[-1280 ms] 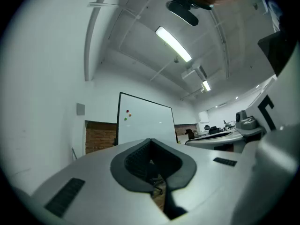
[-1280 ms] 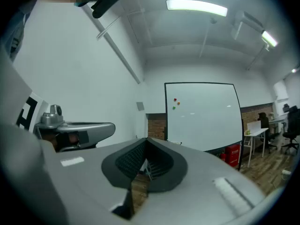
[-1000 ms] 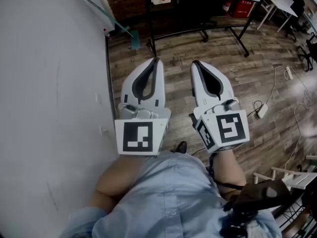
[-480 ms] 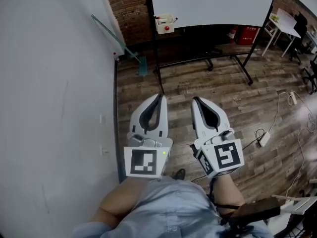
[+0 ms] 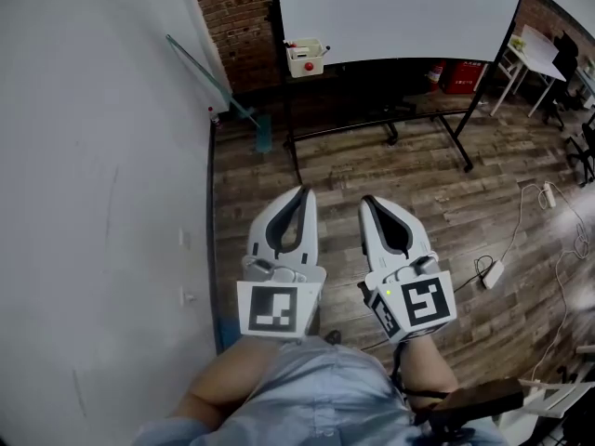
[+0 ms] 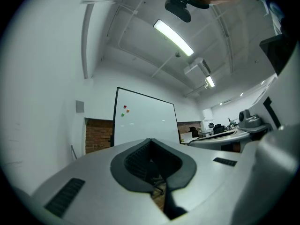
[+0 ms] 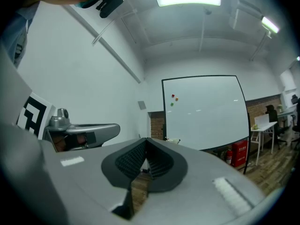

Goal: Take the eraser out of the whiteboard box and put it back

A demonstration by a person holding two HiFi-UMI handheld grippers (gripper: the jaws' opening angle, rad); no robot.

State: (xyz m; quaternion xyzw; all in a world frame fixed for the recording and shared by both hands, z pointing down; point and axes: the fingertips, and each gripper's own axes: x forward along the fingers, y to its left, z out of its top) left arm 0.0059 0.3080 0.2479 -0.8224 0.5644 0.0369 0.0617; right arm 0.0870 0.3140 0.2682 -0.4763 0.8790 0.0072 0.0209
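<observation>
A white wall [image 5: 93, 156] fills the left, with a green-handled tool [image 5: 209, 78] leaning on it. The left gripper [image 5: 299, 193] is held over the wood floor [image 5: 446, 203], its jaws closed tip to tip with nothing between them. Well ahead of it, the box [image 5: 305, 59] hangs at the lower left corner of the whiteboard [image 5: 400, 12]. Something red shows in the box, but the eraser cannot be made out. The right gripper [image 5: 368, 201], just beside the left, is likewise closed and empty. A power strip [image 5: 491, 273] lies at far right
</observation>
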